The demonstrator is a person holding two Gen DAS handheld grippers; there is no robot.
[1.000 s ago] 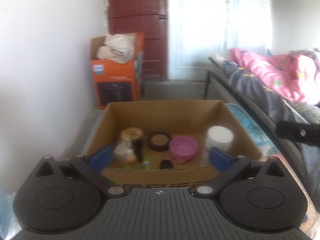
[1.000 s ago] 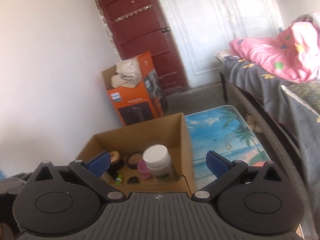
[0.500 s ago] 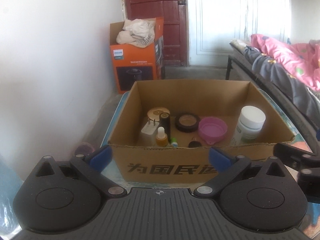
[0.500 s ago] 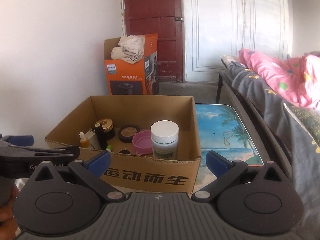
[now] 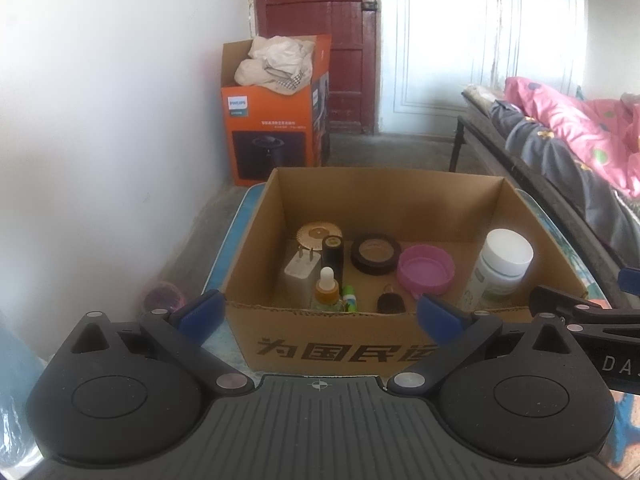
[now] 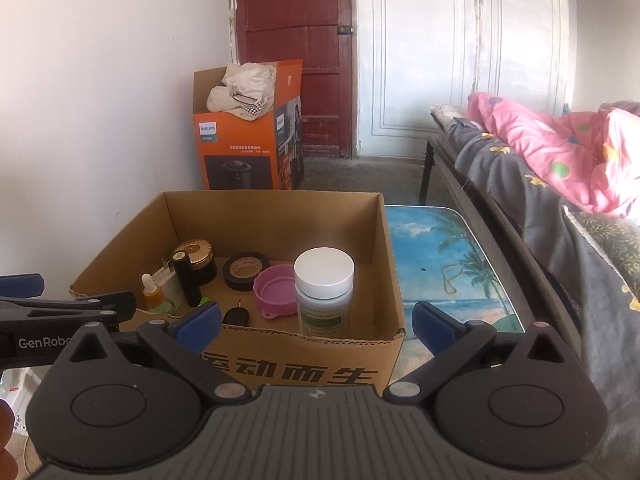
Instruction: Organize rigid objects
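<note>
An open cardboard box (image 5: pixel 332 350) (image 6: pixel 304 368) stands on a low table with a beach print (image 6: pixel 448 264). Inside are a white-capped bottle (image 5: pixel 500 272) (image 6: pixel 324 292), a pink lid (image 5: pixel 426 270) (image 6: pixel 276 290), a black tape roll (image 5: pixel 376 253) (image 6: pixel 245 270), a gold-lidded jar (image 5: pixel 318 236) (image 6: pixel 196 256), a dropper bottle (image 5: pixel 327 290) (image 6: pixel 152 294), a black tube (image 5: pixel 333 256), a white plug (image 5: pixel 300 270) and a small dark key fob (image 5: pixel 390 303) (image 6: pixel 236 315). My left gripper (image 5: pixel 318 314) is open and empty in front of the box. My right gripper (image 6: pixel 316 322) is open and empty too.
An orange Philips box (image 5: pixel 276 120) (image 6: pixel 248 132) stuffed with cloth stands by the red door (image 5: pixel 320 20). A bed with a pink blanket (image 5: pixel 580 128) (image 6: pixel 552 152) runs along the right. A white wall is at the left. A rubber band (image 6: pixel 450 278) lies on the table.
Both grippers have pulled back and levelled out from over the box, so the whole box front now shows. Both stayed open and empty.
</note>
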